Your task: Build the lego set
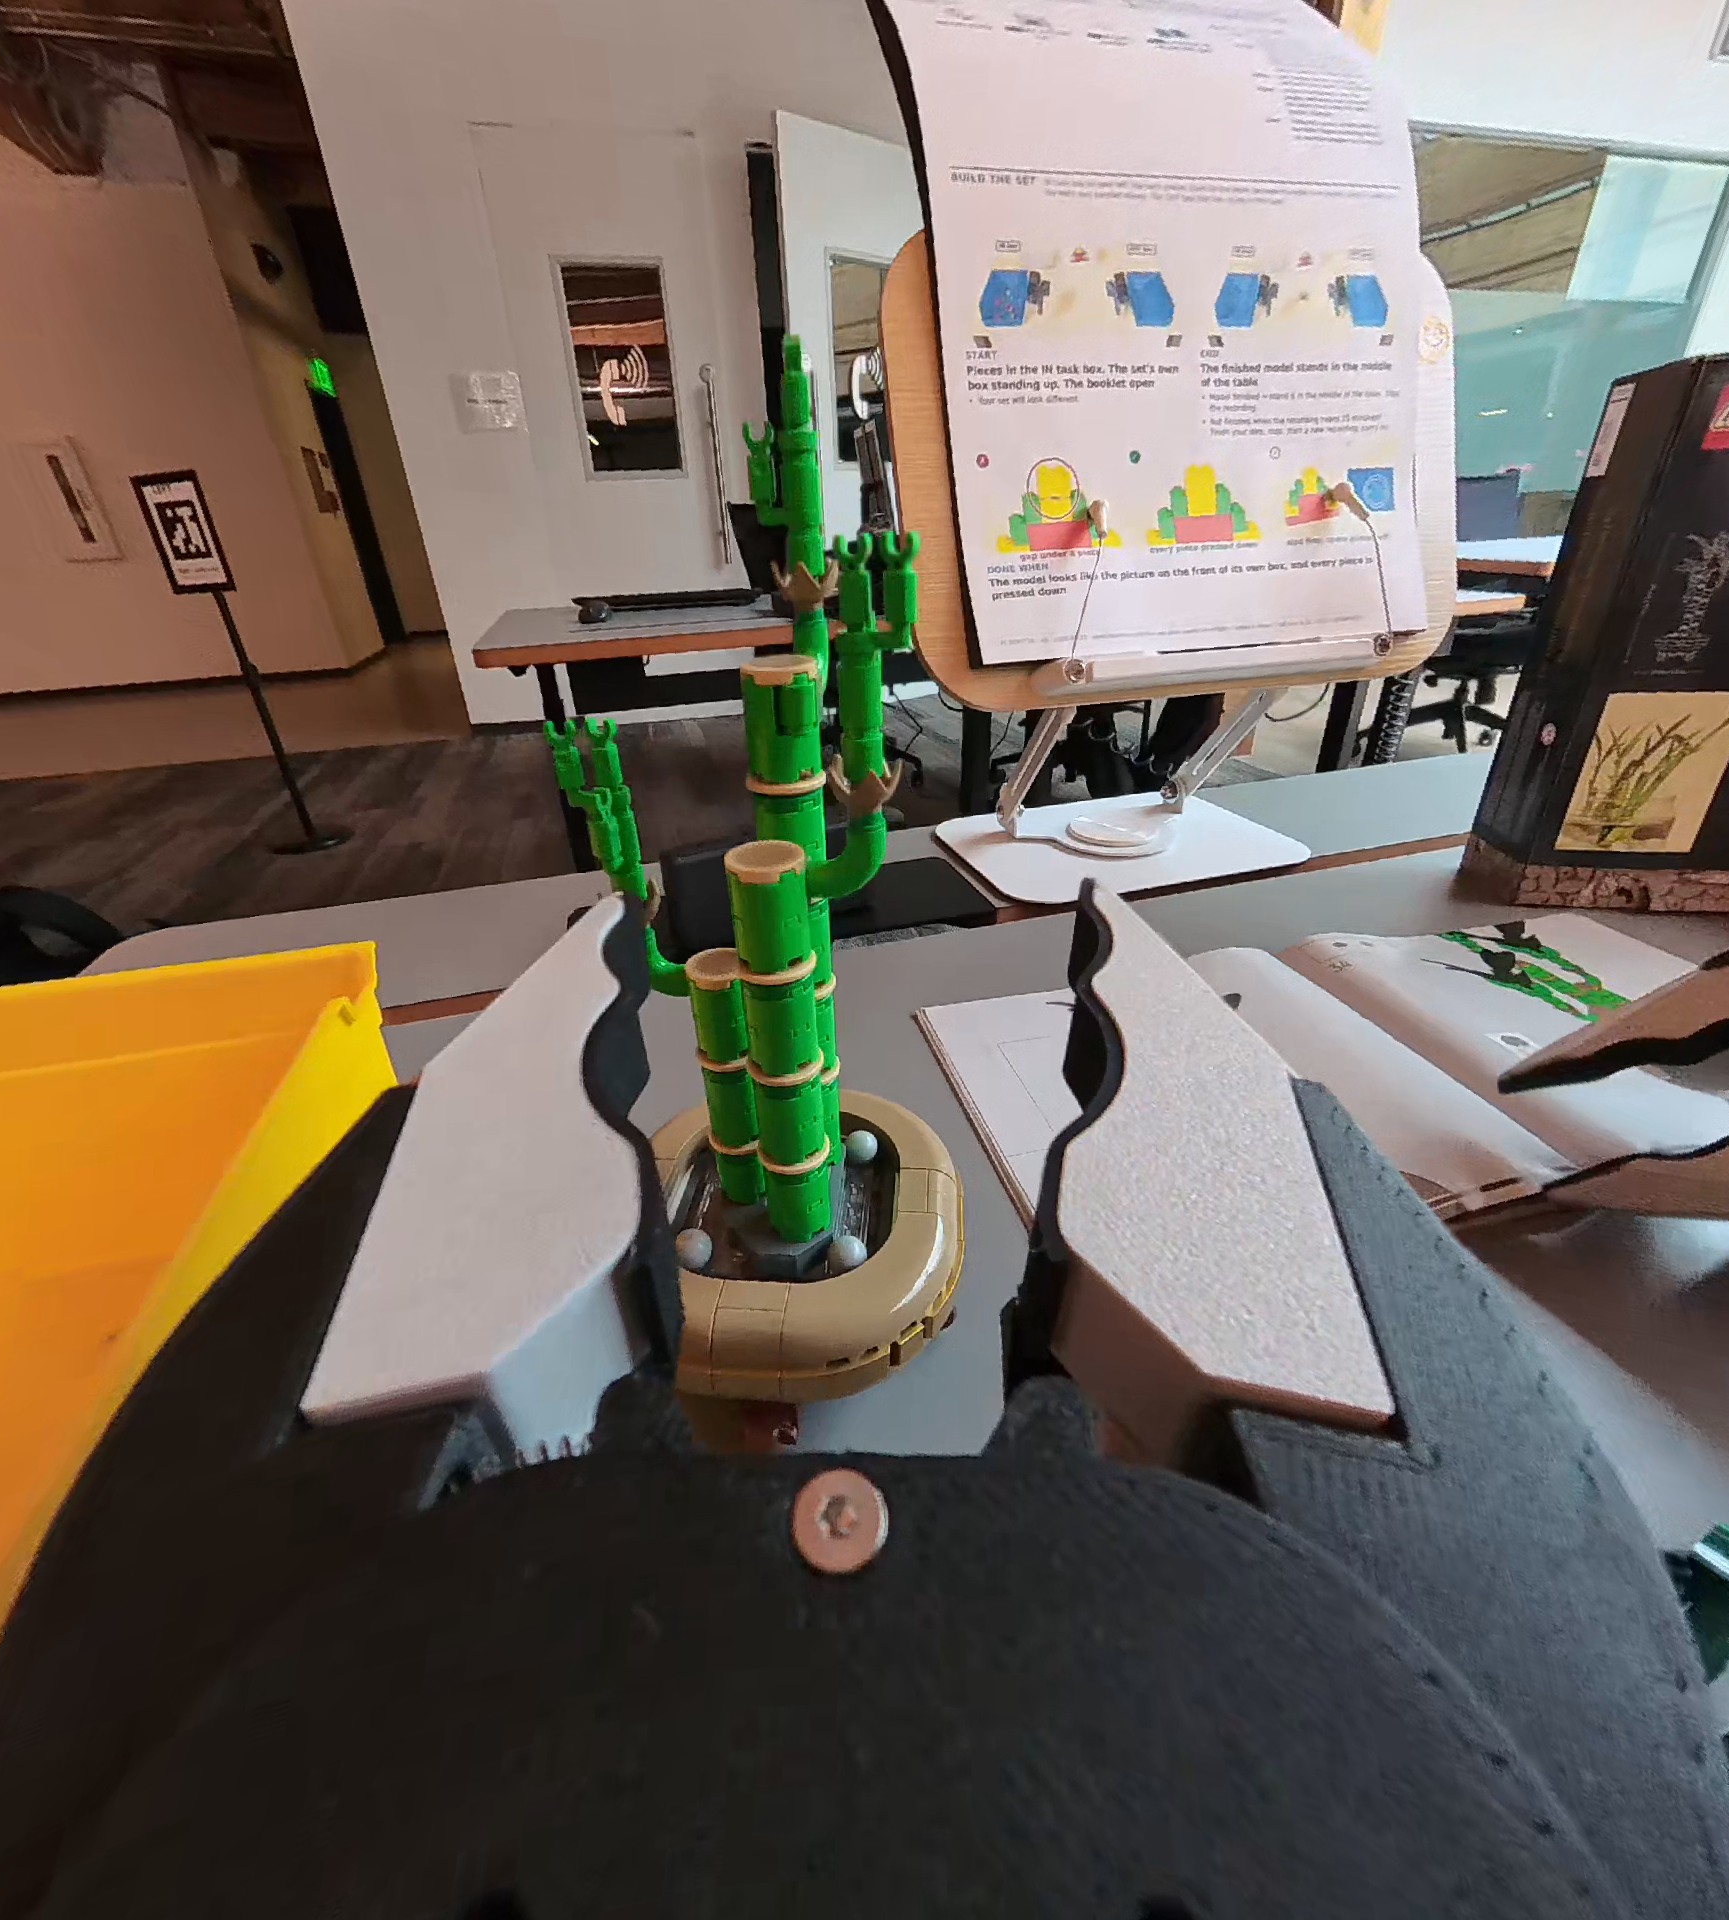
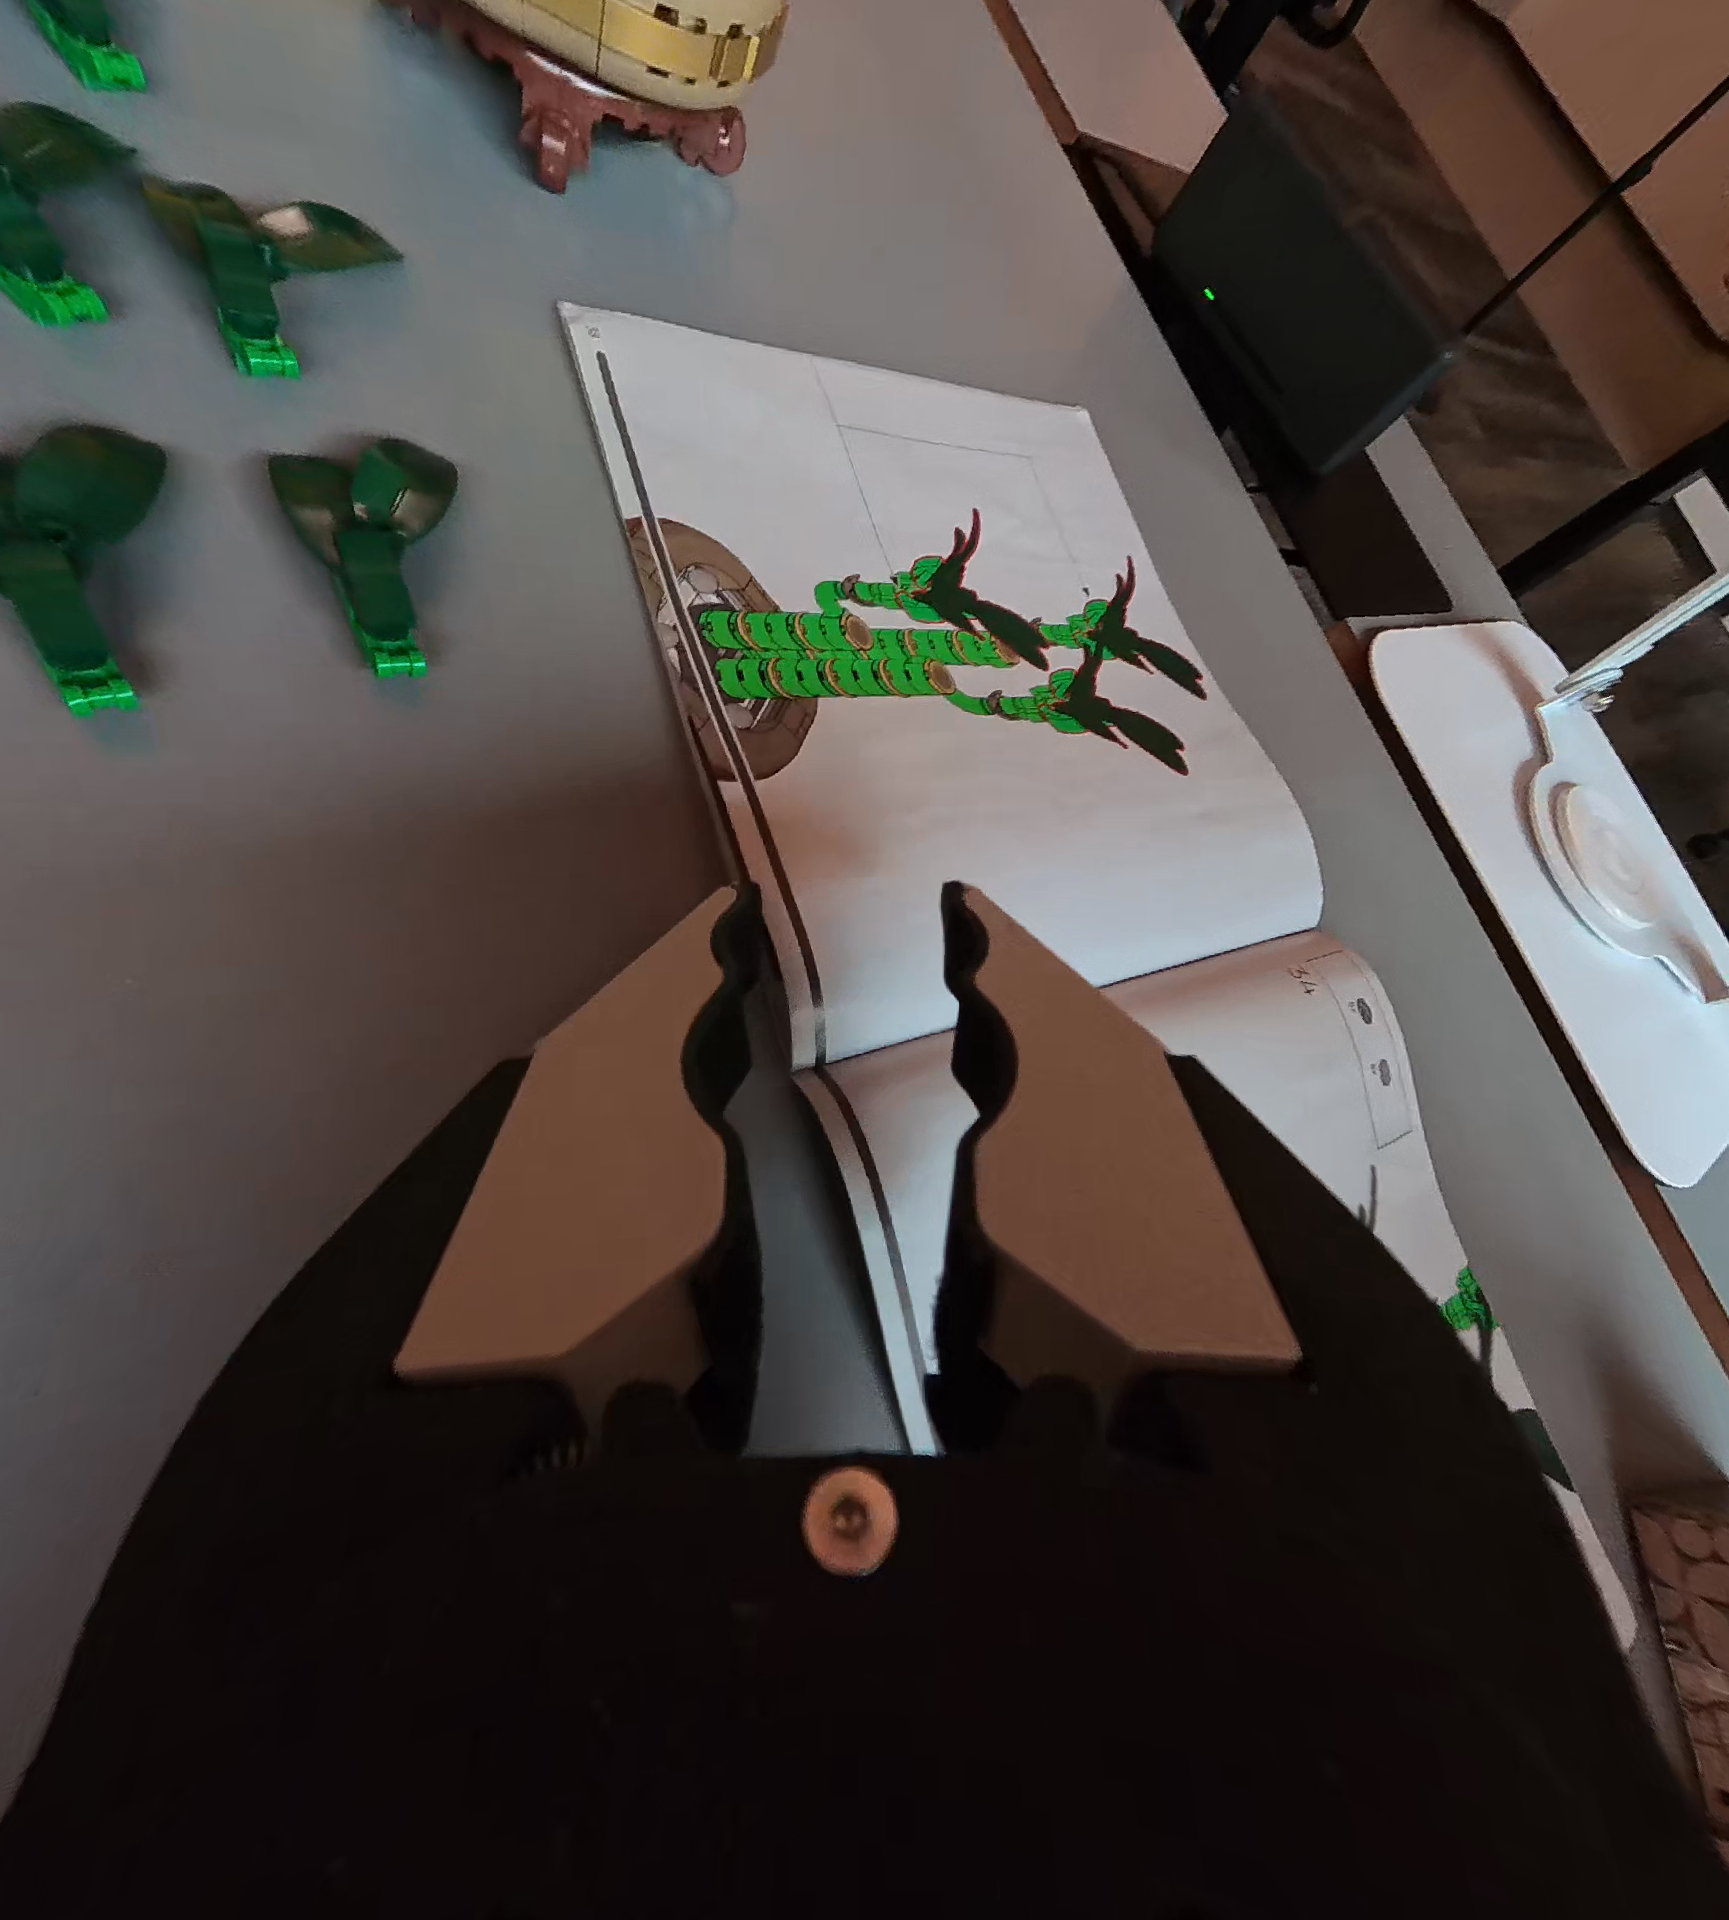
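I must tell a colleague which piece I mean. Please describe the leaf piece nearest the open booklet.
On the grey table, find the open booklet and look just left of its page. The leaf piece there is dark green with a bright green clip; unlike its neighbours, it lies closest to the booklet in the nearer row.

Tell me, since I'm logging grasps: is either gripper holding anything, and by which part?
Nothing is held. The left gripper stands open around the green bamboo model; the right gripper is open over the open instruction booklet.
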A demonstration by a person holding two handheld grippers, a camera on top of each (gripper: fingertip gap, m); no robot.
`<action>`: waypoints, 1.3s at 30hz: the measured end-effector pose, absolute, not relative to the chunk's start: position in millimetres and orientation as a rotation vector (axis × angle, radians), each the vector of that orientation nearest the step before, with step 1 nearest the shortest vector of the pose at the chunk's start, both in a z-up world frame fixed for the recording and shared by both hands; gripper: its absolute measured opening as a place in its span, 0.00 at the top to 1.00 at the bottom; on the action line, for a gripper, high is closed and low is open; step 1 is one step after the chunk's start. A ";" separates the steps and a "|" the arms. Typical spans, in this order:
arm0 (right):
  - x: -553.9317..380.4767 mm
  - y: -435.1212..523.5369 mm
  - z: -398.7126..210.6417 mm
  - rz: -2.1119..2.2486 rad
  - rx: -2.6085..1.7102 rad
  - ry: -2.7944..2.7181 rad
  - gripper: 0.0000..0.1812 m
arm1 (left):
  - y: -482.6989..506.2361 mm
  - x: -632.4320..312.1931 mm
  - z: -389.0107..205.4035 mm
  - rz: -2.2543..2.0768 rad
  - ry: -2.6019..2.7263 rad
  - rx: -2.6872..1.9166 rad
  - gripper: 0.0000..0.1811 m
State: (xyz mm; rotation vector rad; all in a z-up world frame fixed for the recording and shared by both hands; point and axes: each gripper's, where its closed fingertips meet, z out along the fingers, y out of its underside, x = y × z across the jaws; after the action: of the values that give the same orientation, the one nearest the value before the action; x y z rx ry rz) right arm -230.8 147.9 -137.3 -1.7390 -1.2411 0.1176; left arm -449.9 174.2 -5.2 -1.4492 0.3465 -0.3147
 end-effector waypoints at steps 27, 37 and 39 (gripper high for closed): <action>-235.4 144.1 -144.5 0.083 -1.715 -1.319 0.90 | 166.9 -440.8 -10.7 -0.390 0.369 -1.475 0.59; -239.2 140.4 -149.6 0.097 -1.719 -1.362 0.97 | 166.7 -438.5 -12.9 -0.411 0.377 -1.496 0.59; -239.7 139.4 -151.5 0.103 -1.720 -1.376 0.98 | 166.0 -436.7 -13.5 -0.417 0.385 -1.499 0.59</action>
State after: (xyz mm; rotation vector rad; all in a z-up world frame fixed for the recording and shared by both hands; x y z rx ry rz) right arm -239.7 139.4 -151.5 -1.7197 -1.3761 0.1031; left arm -436.7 166.0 -13.5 -1.4992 0.3850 -0.4166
